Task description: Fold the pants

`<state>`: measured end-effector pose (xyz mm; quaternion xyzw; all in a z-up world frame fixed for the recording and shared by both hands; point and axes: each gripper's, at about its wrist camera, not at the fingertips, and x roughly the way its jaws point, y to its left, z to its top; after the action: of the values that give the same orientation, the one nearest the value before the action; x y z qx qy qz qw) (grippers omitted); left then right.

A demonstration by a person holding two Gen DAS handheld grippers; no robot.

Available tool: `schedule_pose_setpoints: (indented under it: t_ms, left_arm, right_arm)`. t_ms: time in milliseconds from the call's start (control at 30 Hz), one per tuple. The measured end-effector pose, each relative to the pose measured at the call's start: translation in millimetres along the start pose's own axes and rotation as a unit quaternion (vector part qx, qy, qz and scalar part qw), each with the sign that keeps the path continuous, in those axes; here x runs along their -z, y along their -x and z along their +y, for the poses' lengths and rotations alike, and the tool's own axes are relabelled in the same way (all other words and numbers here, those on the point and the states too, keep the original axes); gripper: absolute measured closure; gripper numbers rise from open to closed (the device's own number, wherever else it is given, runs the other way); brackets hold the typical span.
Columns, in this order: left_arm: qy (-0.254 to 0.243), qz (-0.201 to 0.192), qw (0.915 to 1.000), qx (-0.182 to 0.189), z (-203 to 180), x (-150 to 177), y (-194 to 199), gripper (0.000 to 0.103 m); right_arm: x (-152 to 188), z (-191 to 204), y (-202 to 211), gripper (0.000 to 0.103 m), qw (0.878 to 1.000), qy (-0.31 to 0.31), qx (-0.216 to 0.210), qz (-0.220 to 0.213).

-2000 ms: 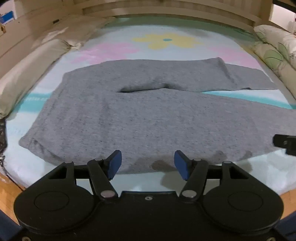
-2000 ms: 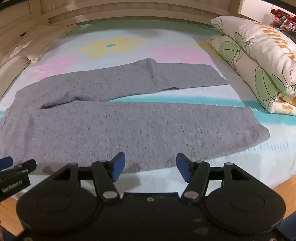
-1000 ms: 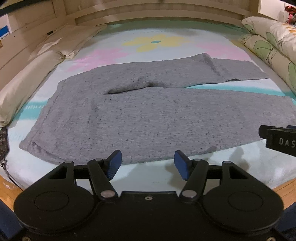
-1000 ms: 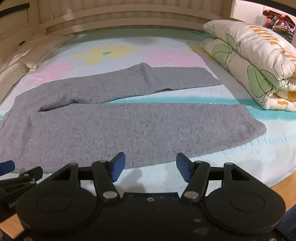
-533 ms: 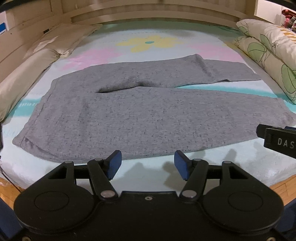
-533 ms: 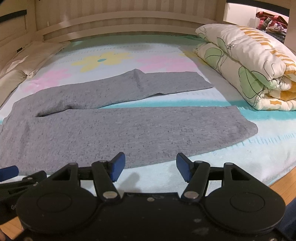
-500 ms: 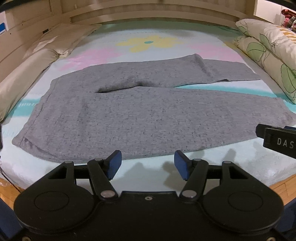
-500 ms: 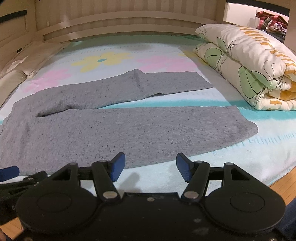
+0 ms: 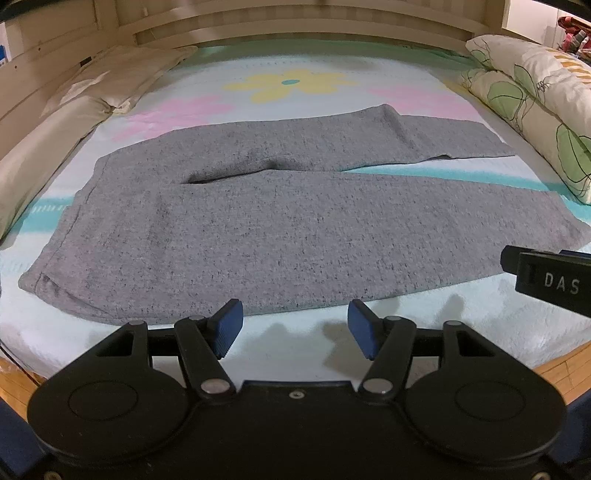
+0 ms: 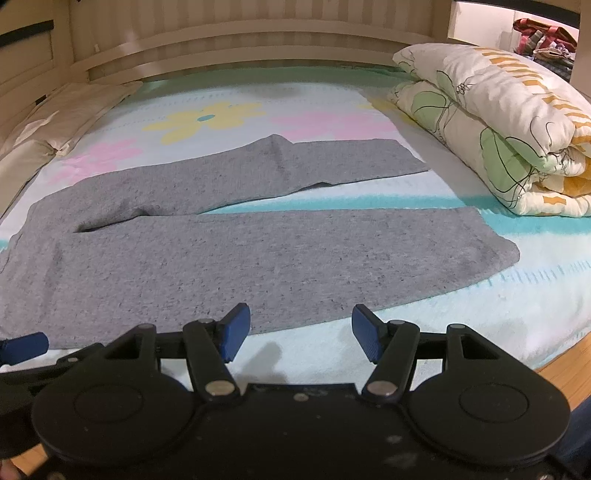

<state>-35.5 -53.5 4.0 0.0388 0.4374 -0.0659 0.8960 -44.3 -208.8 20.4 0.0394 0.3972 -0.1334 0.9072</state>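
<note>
Grey pants [image 9: 266, 229] lie flat on the bed, waistband at the left, both legs stretched to the right with a narrow gap between them. They also show in the right wrist view [image 10: 229, 251]. My left gripper [image 9: 295, 328] is open and empty, hovering just short of the pants' near edge. My right gripper [image 10: 299, 332] is open and empty, hovering short of the near leg's edge. The right gripper's side shows at the right edge of the left wrist view [image 9: 550, 280].
The bed has a floral sheet [image 9: 291, 85] in white, pink, yellow and teal. A folded floral quilt [image 10: 498, 122] lies along the right side. Cream pillows [image 9: 55, 125] lie along the left. A wooden headboard [image 10: 258, 33] runs behind. The wooden floor [image 10: 569, 365] shows at the near edge.
Both grippers have drawn back slightly toward the near edge of the bed and stay open. The pants have not moved.
</note>
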Motion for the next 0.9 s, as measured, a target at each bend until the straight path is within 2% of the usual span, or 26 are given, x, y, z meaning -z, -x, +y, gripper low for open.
schedule_pose_setpoints:
  t_ms: [900]
  left_arm:
    - [0.009, 0.007, 0.9999, 0.001, 3.6, -1.1, -2.0, 0.038]
  right_arm:
    - [0.4, -4.1, -0.7, 0.038, 1.0, 0.006, -0.008, 0.002]
